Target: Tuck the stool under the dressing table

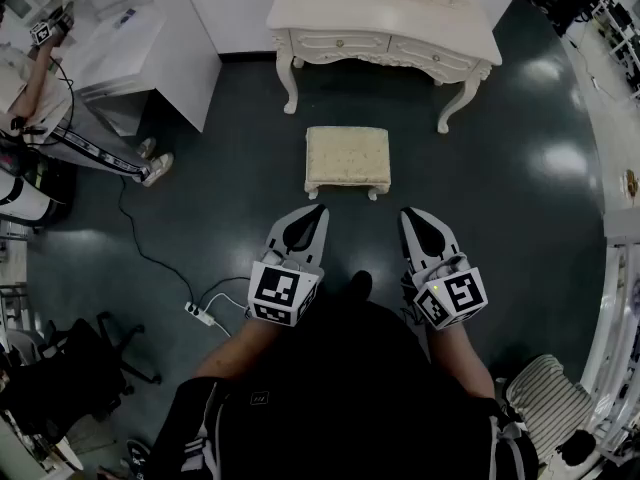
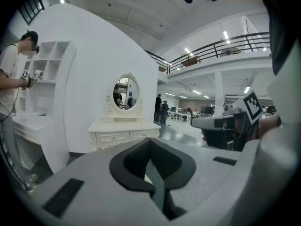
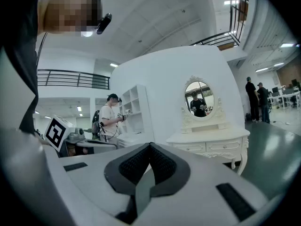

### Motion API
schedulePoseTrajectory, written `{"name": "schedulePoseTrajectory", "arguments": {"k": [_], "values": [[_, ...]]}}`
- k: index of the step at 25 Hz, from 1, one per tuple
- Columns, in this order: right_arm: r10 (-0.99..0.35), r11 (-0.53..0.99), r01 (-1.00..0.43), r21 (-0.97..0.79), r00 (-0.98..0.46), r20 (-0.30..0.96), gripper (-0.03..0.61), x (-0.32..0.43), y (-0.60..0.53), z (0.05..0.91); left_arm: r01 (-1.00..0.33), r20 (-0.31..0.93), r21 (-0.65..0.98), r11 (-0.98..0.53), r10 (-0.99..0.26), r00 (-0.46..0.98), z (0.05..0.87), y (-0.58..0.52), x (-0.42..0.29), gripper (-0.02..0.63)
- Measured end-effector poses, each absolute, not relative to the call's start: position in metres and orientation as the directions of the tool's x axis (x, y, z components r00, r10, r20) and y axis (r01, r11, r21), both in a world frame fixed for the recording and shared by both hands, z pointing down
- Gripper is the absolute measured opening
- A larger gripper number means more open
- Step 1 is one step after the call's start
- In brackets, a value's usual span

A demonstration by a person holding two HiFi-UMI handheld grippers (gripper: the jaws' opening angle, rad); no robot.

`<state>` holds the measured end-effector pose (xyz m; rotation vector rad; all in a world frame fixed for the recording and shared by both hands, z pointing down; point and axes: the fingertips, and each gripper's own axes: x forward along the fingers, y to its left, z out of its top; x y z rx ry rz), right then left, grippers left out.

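Head view: the cream stool (image 1: 347, 158) stands on the dark floor (image 1: 500, 218) near the middle of the frame, at 6 o'clock of the white table (image 1: 385, 18). It sits wholly out in front of the table's curved front legs, not under the top, and lines up roughly with the gap between them. The left claw (image 1: 318, 210) is at 7 o'clock of the stool and the right claw (image 1: 408, 214) at 5 o'clock. Both point toward the stool, near its closest edge but apart from it.

In the left gripper view the jaws are pressed together at the tips with nothing between them. The table rises beyond them at 11 o'clock, and an oval mirror (image 2: 126, 93) stands on its top. The right gripper view shows the same: jaws closed tip to tip, empty, with the table at 2 o'clock.

Back in the head view, a person (image 1: 40, 98) stands at 10 o'clock beside a white shelf unit (image 1: 150, 38). A power strip (image 1: 203, 315) lies on the floor at 8 o'clock, with a black cable (image 1: 140, 238) running from it toward the person. A dark office chair (image 1: 70, 368) sits at 8 o'clock near the frame's edge.
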<state>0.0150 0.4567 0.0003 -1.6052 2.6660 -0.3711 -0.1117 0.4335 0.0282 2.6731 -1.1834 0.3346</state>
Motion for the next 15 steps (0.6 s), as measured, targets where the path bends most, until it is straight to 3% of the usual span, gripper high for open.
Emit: {"name": "schedulePoseTrajectory", "arguments": {"k": [15], "values": [[-0.902,0.393,-0.881,-0.263,-0.424,0.074,0.020,0.055,0.460,0.000,-0.741,0.291,0.086,-0.666,-0.694,0.658,0.030,0.435,-0.079,0.005]]}}
